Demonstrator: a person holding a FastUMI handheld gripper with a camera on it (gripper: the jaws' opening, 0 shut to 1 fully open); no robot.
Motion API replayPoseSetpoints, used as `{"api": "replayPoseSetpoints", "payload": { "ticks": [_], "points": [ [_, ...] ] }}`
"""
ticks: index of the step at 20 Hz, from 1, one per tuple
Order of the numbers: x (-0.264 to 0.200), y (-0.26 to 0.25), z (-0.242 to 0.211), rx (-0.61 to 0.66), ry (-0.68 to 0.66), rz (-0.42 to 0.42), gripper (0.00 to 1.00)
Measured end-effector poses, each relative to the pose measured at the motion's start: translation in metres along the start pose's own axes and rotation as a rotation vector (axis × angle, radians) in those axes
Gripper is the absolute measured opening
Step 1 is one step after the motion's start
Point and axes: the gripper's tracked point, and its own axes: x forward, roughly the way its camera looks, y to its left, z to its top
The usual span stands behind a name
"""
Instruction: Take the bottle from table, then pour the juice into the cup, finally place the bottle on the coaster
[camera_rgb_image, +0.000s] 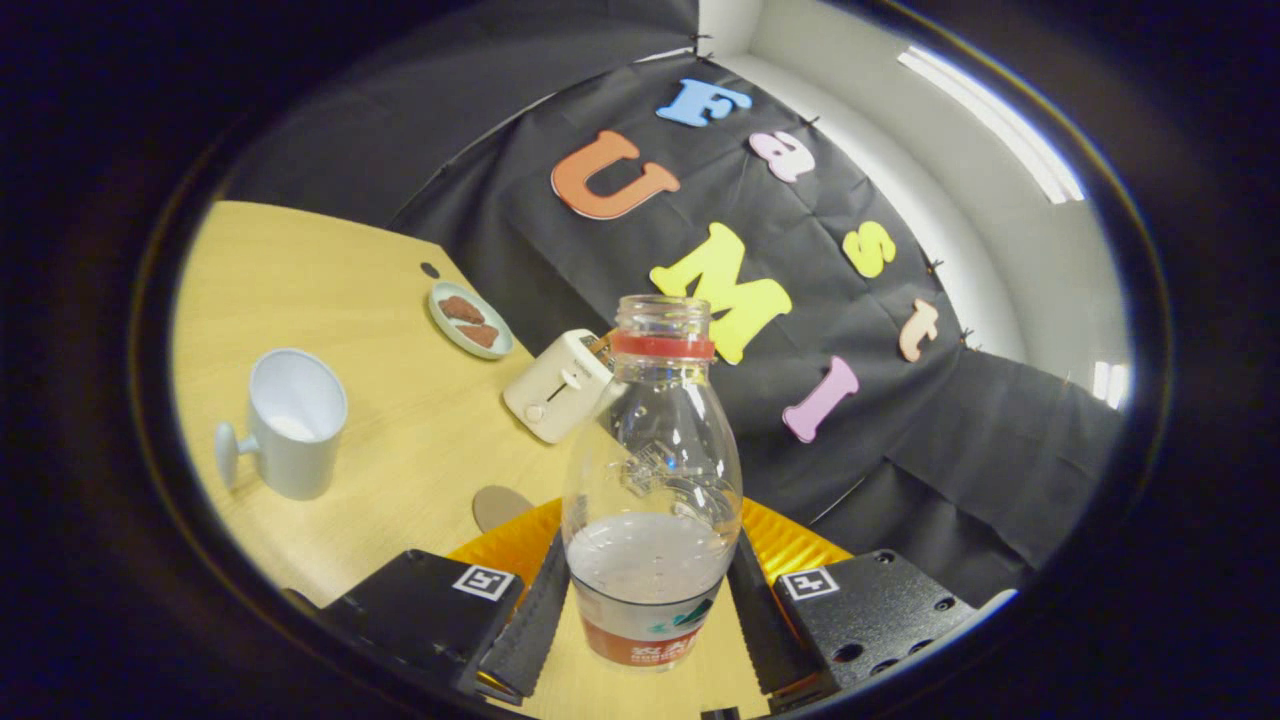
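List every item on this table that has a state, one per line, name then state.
bottle: uncapped, upright relative to the fingers, partly filled with clear liquid, held between the fingers.
gripper: shut on the bottle, both fingers pressing its lower sides.
cup: mouth open, nearly empty, handle turned away from the bottle.
toaster: on the table, slot contents unclear.
small plate: holds two brown pieces.
coaster: bare, nothing on it.

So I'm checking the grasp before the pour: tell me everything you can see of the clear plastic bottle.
The clear plastic bottle stands uncapped, a red ring under its open mouth, a printed label round its base. Clear liquid fills roughly its lower third. It sits upright between the gripper fingers, both pressing its lower sides.
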Motion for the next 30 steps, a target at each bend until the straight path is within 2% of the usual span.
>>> {"api": "replayPoseSetpoints", "payload": {
  "ticks": [5, 9, 15, 21, 30],
  "points": [
    [0.000, 0.013, 0.004, -0.190, -0.021, -0.027, 0.82],
    [-0.002, 0.015, 0.013, -0.345, -0.066, -0.104, 0.82],
    [-0.003, 0.020, 0.020, -0.453, -0.093, -0.103, 0.82],
    [-0.003, 0.024, 0.031, -0.656, -0.112, -0.131, 0.82],
    [-0.010, 0.033, 0.033, -0.815, -0.113, -0.130, 0.82]
  ]
}}
